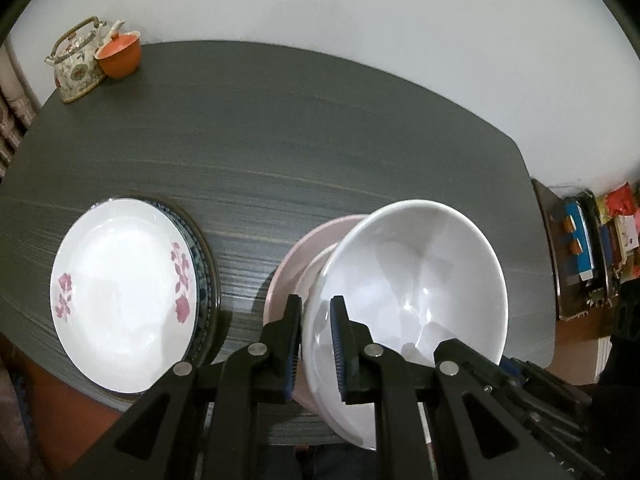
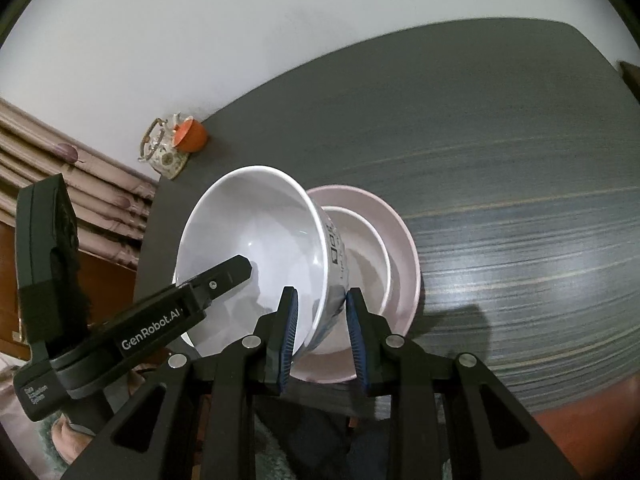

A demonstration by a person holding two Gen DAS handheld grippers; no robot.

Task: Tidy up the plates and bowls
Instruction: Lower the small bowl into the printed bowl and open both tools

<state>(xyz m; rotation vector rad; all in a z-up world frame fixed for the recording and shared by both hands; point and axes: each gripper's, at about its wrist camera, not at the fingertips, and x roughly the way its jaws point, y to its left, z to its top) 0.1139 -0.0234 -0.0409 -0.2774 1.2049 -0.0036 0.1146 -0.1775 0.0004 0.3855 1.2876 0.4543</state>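
In the left wrist view the dark table point(image 1: 320, 132) lies bare across the middle and upper right of the frame. The teapot point(image 1: 76, 68) and orange cup point(image 1: 120, 54) block the upper left corner. The flowered plate point(image 1: 120, 300) fills the lower left; the white bowl point(image 1: 420, 280), tilted over the pink plate point(image 1: 292, 256), fills the lower centre. A narrow bare strip separates them.
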